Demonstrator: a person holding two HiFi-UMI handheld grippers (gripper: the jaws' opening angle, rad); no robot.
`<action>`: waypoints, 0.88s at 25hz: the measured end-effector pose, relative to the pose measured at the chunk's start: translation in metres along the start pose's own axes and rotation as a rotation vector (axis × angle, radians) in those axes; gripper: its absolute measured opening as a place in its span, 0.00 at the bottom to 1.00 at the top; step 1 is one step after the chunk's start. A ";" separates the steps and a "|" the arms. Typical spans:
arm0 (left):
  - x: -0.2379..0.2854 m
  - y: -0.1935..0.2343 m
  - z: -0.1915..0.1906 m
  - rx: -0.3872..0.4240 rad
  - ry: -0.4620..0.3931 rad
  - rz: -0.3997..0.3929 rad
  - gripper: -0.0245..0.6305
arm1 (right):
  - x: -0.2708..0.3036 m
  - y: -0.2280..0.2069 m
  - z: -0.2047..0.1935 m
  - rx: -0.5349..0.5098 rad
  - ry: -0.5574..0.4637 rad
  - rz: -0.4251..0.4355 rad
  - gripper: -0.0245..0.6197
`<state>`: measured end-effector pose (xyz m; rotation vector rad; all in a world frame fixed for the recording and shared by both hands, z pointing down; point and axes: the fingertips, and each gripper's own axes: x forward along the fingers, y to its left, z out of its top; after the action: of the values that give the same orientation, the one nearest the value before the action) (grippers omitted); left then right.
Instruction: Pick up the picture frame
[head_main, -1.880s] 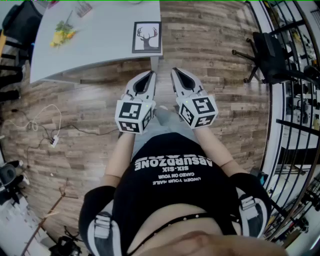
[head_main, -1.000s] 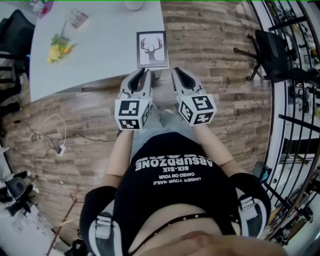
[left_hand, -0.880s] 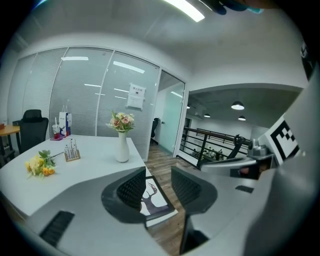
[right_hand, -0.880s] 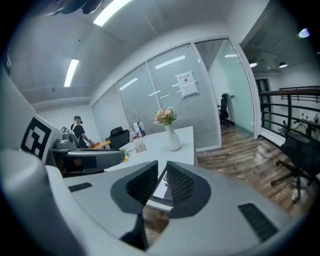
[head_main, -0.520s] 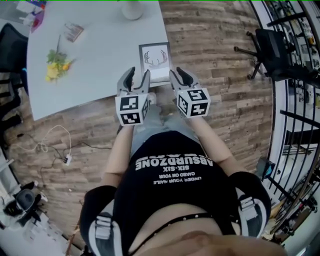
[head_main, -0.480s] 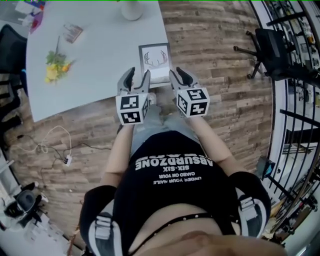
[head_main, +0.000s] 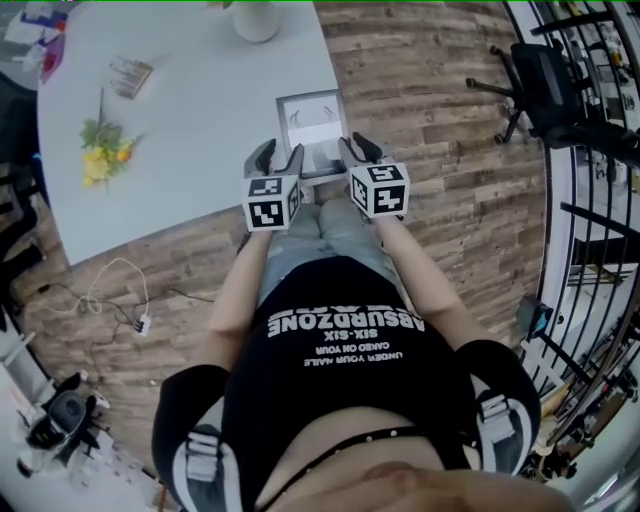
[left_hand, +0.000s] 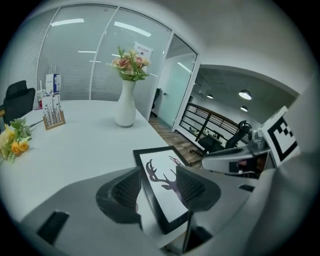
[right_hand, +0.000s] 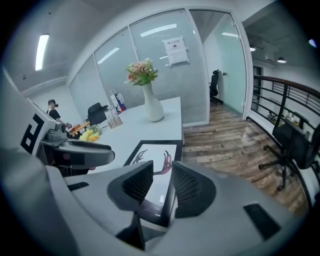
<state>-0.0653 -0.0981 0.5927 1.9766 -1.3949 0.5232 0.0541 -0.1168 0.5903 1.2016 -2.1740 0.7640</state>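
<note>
The picture frame (head_main: 314, 125), black-rimmed with a deer silhouette, lies flat at the near right corner of the white table (head_main: 200, 110). Both grippers hover just before its near edge. My left gripper (head_main: 279, 155) has its jaws opening, with nothing pressed between the pads. In the left gripper view the frame (left_hand: 161, 172) shows through the gap of the left gripper (left_hand: 159, 189), its left rim in line with the jaws. My right gripper (head_main: 352, 148) stands open with a narrower gap. In the right gripper view the frame (right_hand: 152, 156) lies beyond the right gripper (right_hand: 162, 189), its right rim seen between the pads.
A white vase (head_main: 256, 20) with flowers stands at the table's far edge; yellow flowers (head_main: 100, 152) and a small card holder (head_main: 130, 75) lie to the left. An office chair (head_main: 545, 85) and a black railing (head_main: 600, 230) are at the right. A cable (head_main: 110, 295) lies on the wood floor.
Both grippers have come forward and down from over the floor to the table's corner, close to the frame's near edge. The left jaws have spread apart from shut.
</note>
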 end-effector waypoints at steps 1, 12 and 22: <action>0.004 0.003 -0.003 -0.003 0.003 0.004 0.35 | 0.005 -0.003 -0.004 -0.002 0.010 -0.012 0.21; 0.033 0.010 -0.028 -0.068 0.105 -0.012 0.35 | 0.035 -0.024 -0.030 0.019 0.096 -0.077 0.21; 0.039 0.014 -0.053 -0.109 0.215 -0.017 0.35 | 0.042 -0.026 -0.040 0.041 0.118 -0.058 0.20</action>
<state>-0.0625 -0.0899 0.6590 1.7879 -1.2456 0.6189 0.0647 -0.1239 0.6527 1.2035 -2.0289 0.8368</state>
